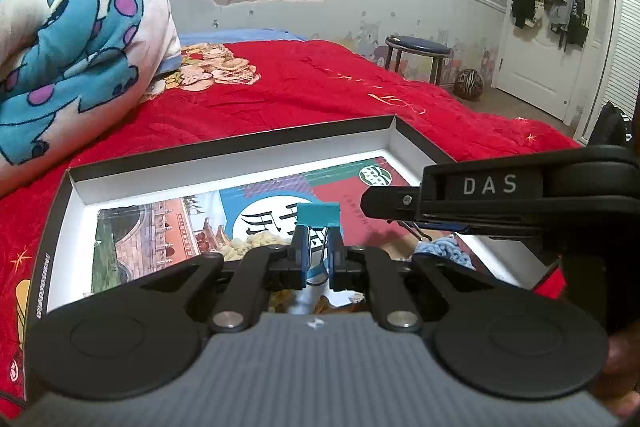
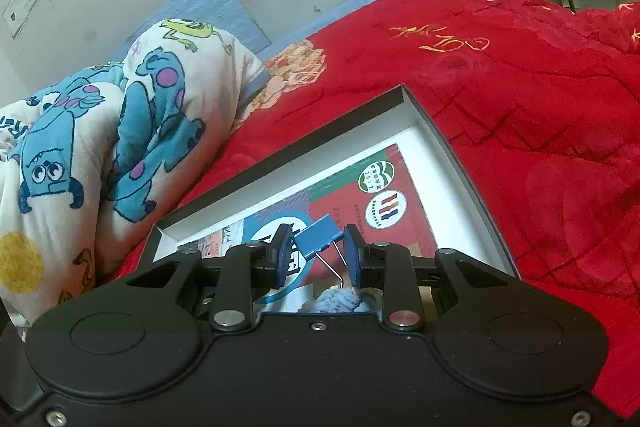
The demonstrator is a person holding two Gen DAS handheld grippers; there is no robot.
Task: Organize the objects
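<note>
A shallow black box with a white inside (image 1: 236, 173) lies on the red bedspread; a colourful book (image 1: 160, 227) lies in it. My left gripper (image 1: 319, 251) is shut on the wire handles of a teal binder clip (image 1: 319, 214), held above the book. My right gripper (image 2: 318, 251) is shut on a blue binder clip (image 2: 319, 237), which hangs tilted between the fingers, above the same box (image 2: 436, 131) and book (image 2: 404, 171). The right gripper's body also shows at the right in the left wrist view (image 1: 520, 199). Light blue yarn (image 2: 338, 299) lies below the right gripper.
A red bedspread (image 1: 320, 87) covers the bed. A rolled cartoon blanket (image 1: 72, 39) lies at the left. A blue-topped stool (image 1: 418, 47) and a patterned ball (image 1: 469, 84) stand on the floor beyond the bed, near a white door (image 1: 548, 39) hung with clothes.
</note>
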